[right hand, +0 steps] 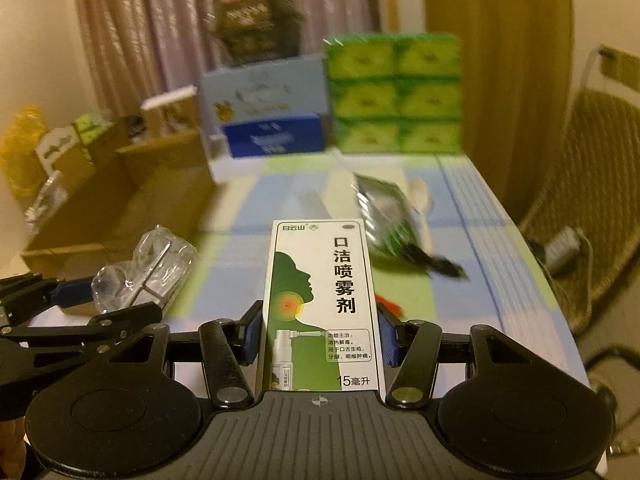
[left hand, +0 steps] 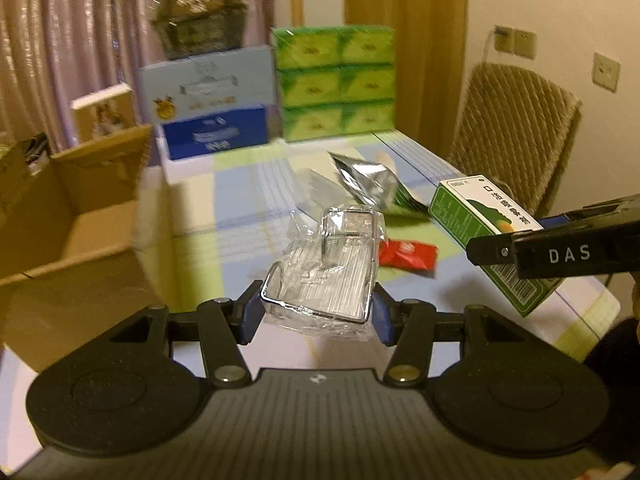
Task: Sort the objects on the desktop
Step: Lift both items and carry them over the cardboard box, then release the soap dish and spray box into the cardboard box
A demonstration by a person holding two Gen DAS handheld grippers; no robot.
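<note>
My left gripper [left hand: 318, 312] is shut on a clear plastic package with a metal part [left hand: 332, 268], held above the checked tablecloth [left hand: 240, 184]. The same package [right hand: 144, 276] shows at the left of the right wrist view, beside the left gripper's fingers [right hand: 68, 292]. My right gripper [right hand: 320, 336] is shut on a green and white spray box [right hand: 320, 304] with Chinese print, also lifted off the table. That box [left hand: 492, 236] appears at the right of the left wrist view with the right gripper's finger [left hand: 560, 252] over it. A red sachet [left hand: 406, 254] and a silver-green pouch [left hand: 372, 182] lie on the cloth.
An open cardboard box [left hand: 76, 216] stands at the table's left edge. Blue boxes [left hand: 212, 108] and a green tissue pack [left hand: 336, 84] are stacked at the back, with a dark basket [left hand: 200, 16] on top. A wicker chair [left hand: 516, 128] stands at the right.
</note>
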